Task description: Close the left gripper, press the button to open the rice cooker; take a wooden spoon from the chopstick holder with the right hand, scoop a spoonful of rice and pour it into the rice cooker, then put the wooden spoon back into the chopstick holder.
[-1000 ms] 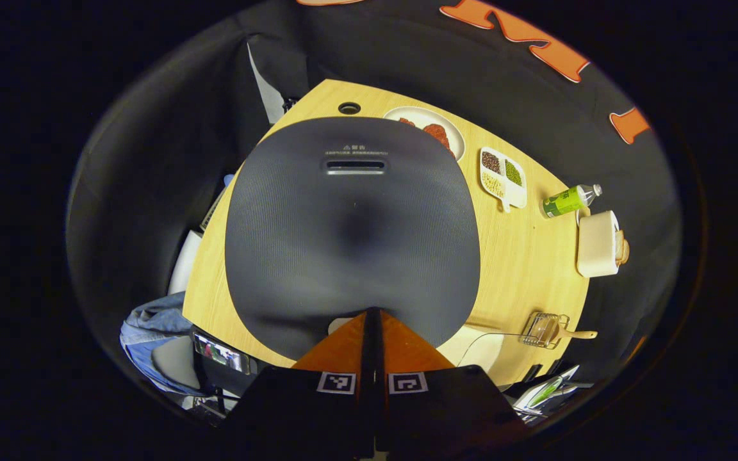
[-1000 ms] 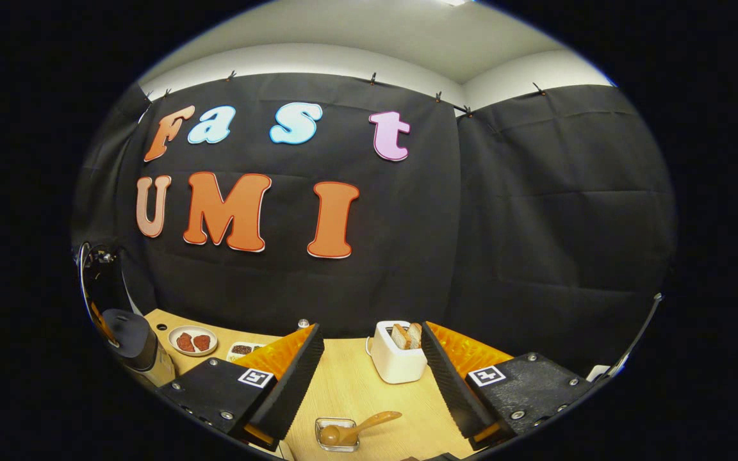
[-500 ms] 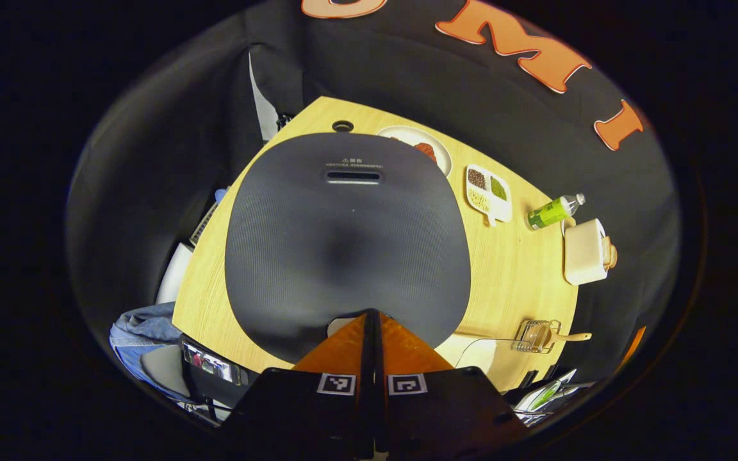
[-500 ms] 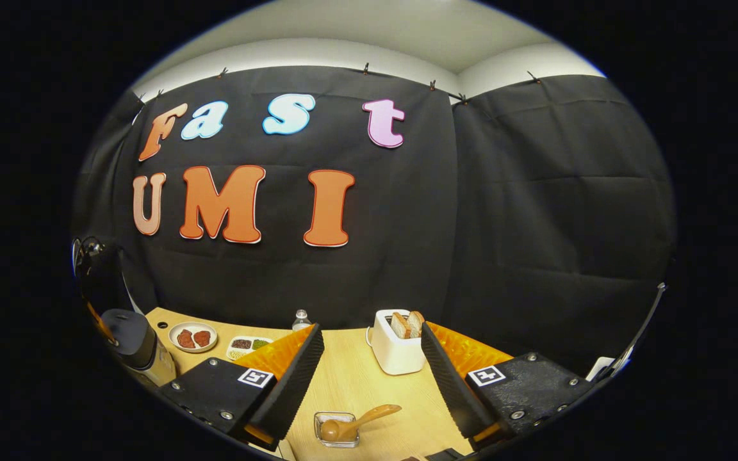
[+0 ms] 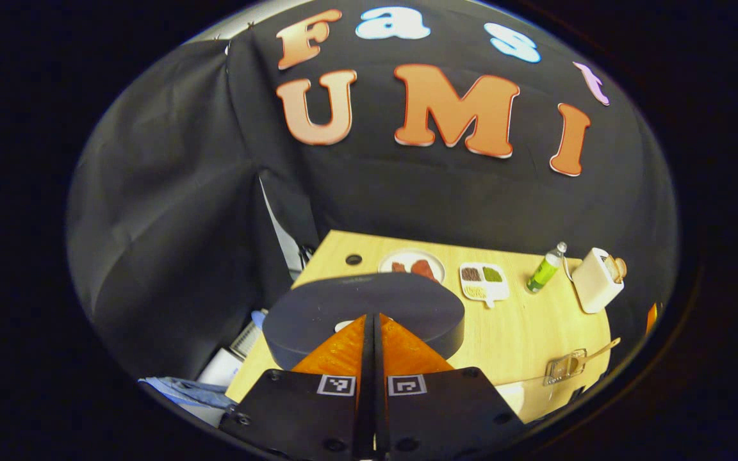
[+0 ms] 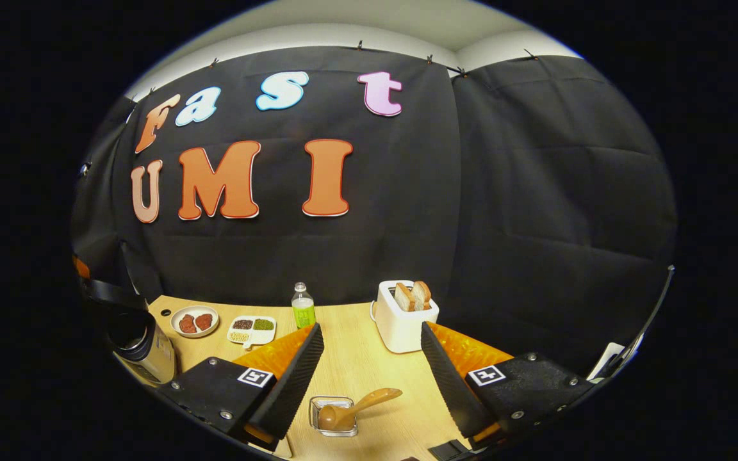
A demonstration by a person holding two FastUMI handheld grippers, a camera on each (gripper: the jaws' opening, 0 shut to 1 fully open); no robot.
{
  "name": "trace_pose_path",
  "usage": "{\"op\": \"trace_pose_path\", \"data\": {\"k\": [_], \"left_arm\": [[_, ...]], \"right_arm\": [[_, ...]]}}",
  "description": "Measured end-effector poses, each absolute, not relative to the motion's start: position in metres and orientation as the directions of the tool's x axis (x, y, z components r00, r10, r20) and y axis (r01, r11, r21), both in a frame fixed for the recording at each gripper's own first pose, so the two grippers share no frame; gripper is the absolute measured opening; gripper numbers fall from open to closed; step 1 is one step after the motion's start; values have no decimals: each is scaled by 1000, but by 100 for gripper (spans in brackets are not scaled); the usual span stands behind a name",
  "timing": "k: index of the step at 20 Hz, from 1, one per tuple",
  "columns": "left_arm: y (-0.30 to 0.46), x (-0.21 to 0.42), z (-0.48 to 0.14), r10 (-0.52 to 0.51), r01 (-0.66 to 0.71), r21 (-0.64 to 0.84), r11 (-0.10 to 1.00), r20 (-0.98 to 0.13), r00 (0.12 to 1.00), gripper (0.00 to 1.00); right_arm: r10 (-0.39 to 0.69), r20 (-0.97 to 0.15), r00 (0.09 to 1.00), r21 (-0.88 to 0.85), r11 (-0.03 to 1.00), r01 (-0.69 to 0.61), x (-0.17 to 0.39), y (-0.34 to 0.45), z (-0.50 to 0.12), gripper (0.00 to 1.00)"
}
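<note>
Left gripper (image 5: 371, 320) fingers together over the rice cooker (image 5: 364, 312); right gripper (image 6: 372, 358) fingers apart, so line up squarely on the wooden spoon (image 6: 356, 410) handle.

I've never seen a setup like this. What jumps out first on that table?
The big dark rice cooker dominates the near left of the wooden table, right ahead of the left gripper, whose fingers are pressed together. In the right gripper view, the right gripper hangs open above a wooden spoon resting in a small wire holder. Behind stands a white toaster with bread slices sticking up.
</note>
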State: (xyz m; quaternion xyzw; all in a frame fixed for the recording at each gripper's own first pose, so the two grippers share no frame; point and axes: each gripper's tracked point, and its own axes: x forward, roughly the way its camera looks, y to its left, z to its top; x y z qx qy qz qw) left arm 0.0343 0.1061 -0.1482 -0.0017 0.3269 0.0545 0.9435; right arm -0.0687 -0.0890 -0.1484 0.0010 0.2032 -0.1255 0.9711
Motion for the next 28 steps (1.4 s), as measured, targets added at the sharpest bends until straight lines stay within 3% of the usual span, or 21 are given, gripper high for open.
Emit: {"op": "trace_pose_path", "data": {"k": [4,6,7,11,16,21,28], "left_arm": [[94,17,-127,149,-117,94,989,-518,842,6],[79,6,-129,135,-96,102,990,-510,849,22],[71,3,-128,130,-86,109,990,-503,855,41],[51,-13,-117,138,-74,158,985,-437,889,83],[36,-36,-103,191,-117,213,970,-367,911,87],[21,-60,-115,244,-167,220,961,-395,886,87],[10,-82,-129,287,-209,221,953,-429,856,86]], "right_arm": [[-224,-489,843,-12,968,250,-72,-95,-192,95],[-206,-535,819,19,966,256,-75,-97,-212,95],[-200,-552,810,33,965,261,-76,-100,-221,94],[-164,-637,753,92,954,286,-77,-106,-263,94],[-88,-728,680,198,923,331,-76,-107,-313,92],[40,-789,614,319,880,352,-77,-89,-354,86],[160,-786,597,424,842,333,-64,-61,-366,41]]}}
